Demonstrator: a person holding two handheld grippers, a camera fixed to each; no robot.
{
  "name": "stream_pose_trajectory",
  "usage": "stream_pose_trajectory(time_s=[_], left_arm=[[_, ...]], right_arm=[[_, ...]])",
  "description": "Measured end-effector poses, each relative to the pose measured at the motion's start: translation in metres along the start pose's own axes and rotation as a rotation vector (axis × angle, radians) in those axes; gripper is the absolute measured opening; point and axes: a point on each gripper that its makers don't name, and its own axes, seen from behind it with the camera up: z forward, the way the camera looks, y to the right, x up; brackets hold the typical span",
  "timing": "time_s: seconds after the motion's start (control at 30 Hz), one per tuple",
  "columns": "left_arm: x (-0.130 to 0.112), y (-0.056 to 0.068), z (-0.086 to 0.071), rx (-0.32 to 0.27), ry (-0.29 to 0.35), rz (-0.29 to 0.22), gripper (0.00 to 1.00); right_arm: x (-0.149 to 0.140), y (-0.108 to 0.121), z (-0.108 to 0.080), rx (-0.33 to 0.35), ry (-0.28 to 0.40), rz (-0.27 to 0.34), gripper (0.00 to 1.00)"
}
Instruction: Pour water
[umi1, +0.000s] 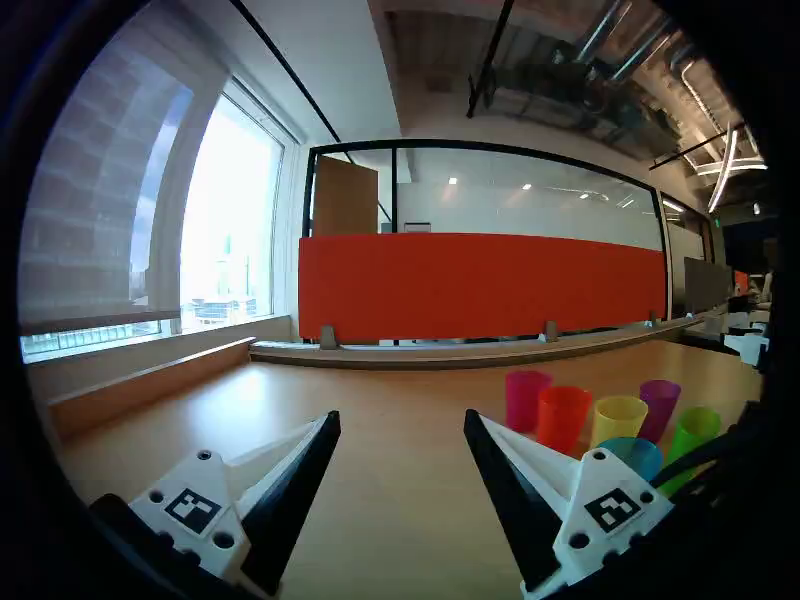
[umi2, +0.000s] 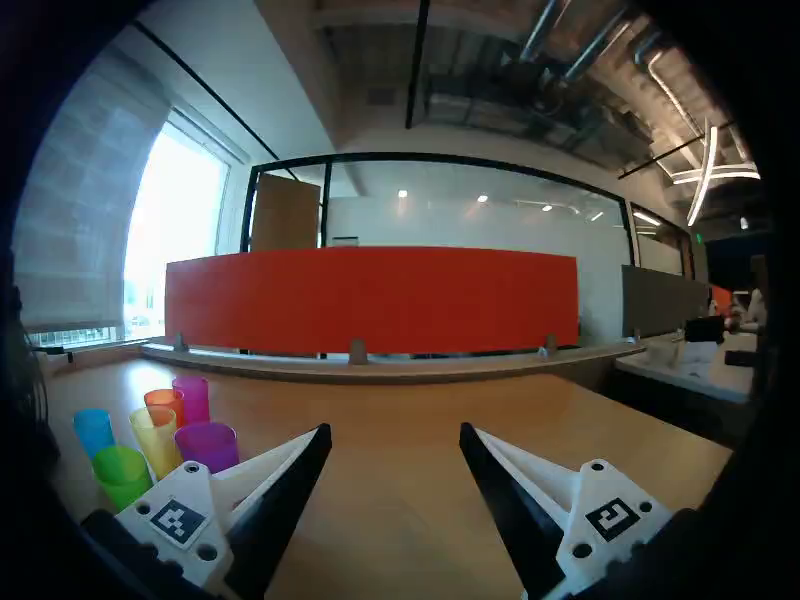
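1. Left tongs (umi1: 400, 470) released, jaws wide apart, nothing between them, over the light wooden bench (umi1: 400, 400).
2. Right tongs (umi2: 393, 480) released too, empty.
3. Six small translucent plastic cups (umi1: 618, 420) (pink, orange, yellow, purple, green, blue) stand upright, bunched close on the bench, just right of the left tongs; in the right gripper view the cups (umi2: 156, 438) sit left of the right tongs.
4. Orange divider panel (umi1: 480, 285) along the bench's far edge.

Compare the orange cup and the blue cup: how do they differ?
Colour: the orange cup is orange, the blue cup turquoise. Depth: in the left gripper view the blue cup stands nearer the camera than the orange cup. Cover: the orange cup shows almost whole; the blue cup is largely hidden behind a finger of the left gripper. Both stand upright on the table.
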Motion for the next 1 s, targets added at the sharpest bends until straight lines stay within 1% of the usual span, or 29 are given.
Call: stream_pose_trajectory(time_s=[1.0], left_arm=[[-0.0001, 0.0001, -0.0001, 0.0, 0.0, 0.0, 0.92]], right_arm=[[-0.0003, -0.0005, -0.0024, 0.002, -0.002, 0.001, 1.0]])
